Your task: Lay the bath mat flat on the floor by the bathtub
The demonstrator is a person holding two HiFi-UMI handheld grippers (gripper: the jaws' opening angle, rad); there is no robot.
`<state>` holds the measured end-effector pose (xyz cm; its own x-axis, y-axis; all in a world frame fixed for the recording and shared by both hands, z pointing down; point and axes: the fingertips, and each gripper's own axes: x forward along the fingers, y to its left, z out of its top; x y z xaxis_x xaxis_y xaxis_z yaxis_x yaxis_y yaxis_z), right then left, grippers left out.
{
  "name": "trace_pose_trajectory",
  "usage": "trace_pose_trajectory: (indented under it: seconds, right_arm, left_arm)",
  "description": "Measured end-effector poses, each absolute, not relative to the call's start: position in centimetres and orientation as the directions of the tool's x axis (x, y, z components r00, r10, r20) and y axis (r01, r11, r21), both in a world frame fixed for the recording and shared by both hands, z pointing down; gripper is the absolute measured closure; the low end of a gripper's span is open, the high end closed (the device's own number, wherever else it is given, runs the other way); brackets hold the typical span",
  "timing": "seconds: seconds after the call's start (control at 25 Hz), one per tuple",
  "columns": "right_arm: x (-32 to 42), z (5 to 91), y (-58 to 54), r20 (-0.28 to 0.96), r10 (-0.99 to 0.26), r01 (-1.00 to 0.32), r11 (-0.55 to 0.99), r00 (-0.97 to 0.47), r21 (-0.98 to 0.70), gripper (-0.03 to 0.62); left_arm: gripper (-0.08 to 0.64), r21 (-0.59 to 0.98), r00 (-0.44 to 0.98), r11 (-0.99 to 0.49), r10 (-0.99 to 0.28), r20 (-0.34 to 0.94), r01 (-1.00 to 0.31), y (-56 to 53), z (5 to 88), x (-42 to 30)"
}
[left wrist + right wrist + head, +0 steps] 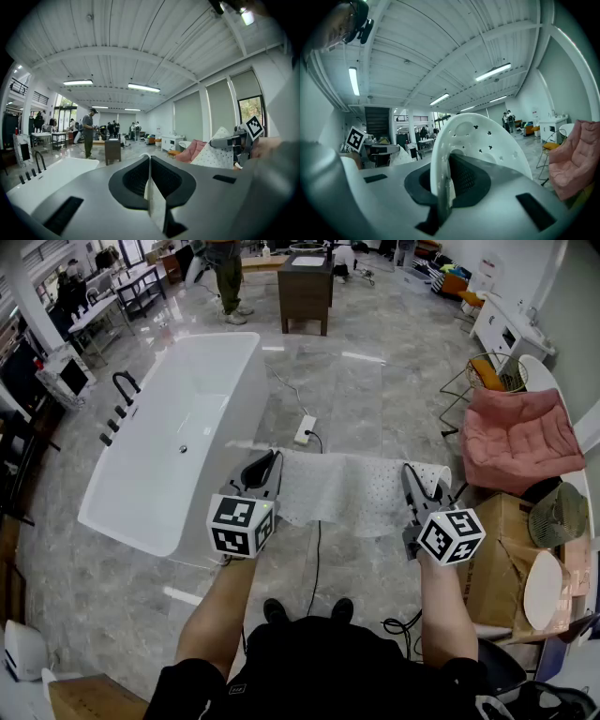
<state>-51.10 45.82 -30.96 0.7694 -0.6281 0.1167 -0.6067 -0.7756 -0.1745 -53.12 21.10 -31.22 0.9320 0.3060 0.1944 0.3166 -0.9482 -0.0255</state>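
Bathtub: a glossy white oblong freestanding bathtub stands on the grey marble-look floor, with a black curved tap on its left rim.
Left gripper: the left gripper has its jaws together, pinching the mat's left corner. In the left gripper view only a thin pale sliver of mat shows between the dark ribbed pads.
Bath mat: the thin, flexible white bath mat with small punched holes is stretched between the two grippers, held up just right of the tub. Its middle sags, and its near edge is partly hidden behind the marker cubes.
Cable: the black cable disappears behind the mat.
Right gripper: the right gripper is clamped on the mat's right corner. In the right gripper view a flap with star-shaped holes curls up over the jaws and covers part of one pad.
Right edge: a soft, quilted pink padded chair and a brown cardboard box, partly hidden by the gripper.
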Motion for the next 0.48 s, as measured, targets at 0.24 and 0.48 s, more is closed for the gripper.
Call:
trace_pose_trajectory:
  seconds: [0.24,0.48]
  right_arm:
    - [-52.0,-29.8,47.9,0.118,-0.624,-0.587,-0.772,0.772,-0.245,0.572]
    - [-52.2,-28.8,50.7,0.127,-0.621,-0.583,-0.775,0.773,-0.244,0.572]
  left_arm:
    - [0.541,0.003,0.919,-0.942,0.329,0.217,0.336,22.6,-30.1,-54.2]
    - [0.541,0.016,0.915,-0.944,0.323,0.243,0.330,24.5,-28.9,-54.2]
